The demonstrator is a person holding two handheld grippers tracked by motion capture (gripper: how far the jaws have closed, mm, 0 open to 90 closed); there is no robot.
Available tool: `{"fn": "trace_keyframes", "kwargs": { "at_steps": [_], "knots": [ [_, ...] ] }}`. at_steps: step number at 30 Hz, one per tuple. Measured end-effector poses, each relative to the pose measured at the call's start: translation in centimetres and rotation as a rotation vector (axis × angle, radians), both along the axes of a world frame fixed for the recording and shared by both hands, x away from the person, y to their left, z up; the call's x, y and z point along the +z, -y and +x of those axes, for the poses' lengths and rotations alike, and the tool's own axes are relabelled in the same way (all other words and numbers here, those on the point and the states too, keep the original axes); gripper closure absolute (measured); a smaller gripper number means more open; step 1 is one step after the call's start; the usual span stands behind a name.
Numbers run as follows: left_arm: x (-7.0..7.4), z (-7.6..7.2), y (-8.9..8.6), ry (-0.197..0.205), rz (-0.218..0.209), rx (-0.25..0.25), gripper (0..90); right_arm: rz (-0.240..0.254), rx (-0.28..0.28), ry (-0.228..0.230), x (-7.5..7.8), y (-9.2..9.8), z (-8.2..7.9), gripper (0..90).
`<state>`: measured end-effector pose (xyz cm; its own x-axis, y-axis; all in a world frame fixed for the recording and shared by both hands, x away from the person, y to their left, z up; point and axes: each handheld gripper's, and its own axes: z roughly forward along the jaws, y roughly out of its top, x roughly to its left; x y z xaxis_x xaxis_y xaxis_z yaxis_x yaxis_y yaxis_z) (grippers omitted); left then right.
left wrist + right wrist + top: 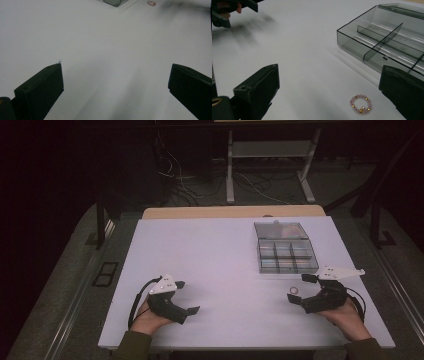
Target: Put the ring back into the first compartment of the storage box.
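Currently both tools rest low over the white desk (215, 260) with nothing between their jaws. The right tool (298, 287) has its jaws spread wide, and the small pink beaded ring (361, 104) lies flat on the desk between them, nearer the right jaw in the right gripper view and touching neither. The left tool (187, 296) is likewise spread wide over bare desk, well apart from the ring.

The clear compartment box (387, 40) stands just beyond the ring with its lid folded back; its dividers are upright and the near compartments appear empty.

Judged risks from this position:

- Ring lies flat and thin. Closing the jaws too high would pass over it; closing them while pressing into the desk could flick it sideways or under the box wall.
- Ring sits off-centre in the gap. An uncorrected closure would probably push it along the desk before pinching, giving a weak edge grip that may drop during the lift.
- Box wall is near the right jaw. A wide sweep toward the ring could nudge the box.
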<state>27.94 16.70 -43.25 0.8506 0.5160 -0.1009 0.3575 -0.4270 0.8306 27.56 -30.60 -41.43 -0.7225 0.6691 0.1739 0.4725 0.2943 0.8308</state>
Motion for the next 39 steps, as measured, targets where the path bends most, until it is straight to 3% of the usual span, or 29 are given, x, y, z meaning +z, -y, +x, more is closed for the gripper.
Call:
{"fn": "trace_keyframes", "kwargs": {
  "at_steps": [14,22,27,39],
  "knots": [
    [0.0,0.0,-0.1,0.003,-0.004,0.001,0.0,-0.004,-0.009,0.001,0.1,0.5,1.3,3.0],
    [0.0,0.1,-0.1,0.000,-0.004,0.003,0.0,-0.001,-0.009,0.003,0.2,0.9,1.9,13.4],
    [0.0,0.1,-0.1,0.002,-0.001,-0.002,0.0,-0.017,-0.022,-0.014,0.1,1.1,2.5,15.2],
    [-0.1,0.1,-0.1,0.000,-0.002,0.002,0.0,-0.047,-0.033,-0.041,-0.4,1.5,3.5,29.8]
  ]
}}
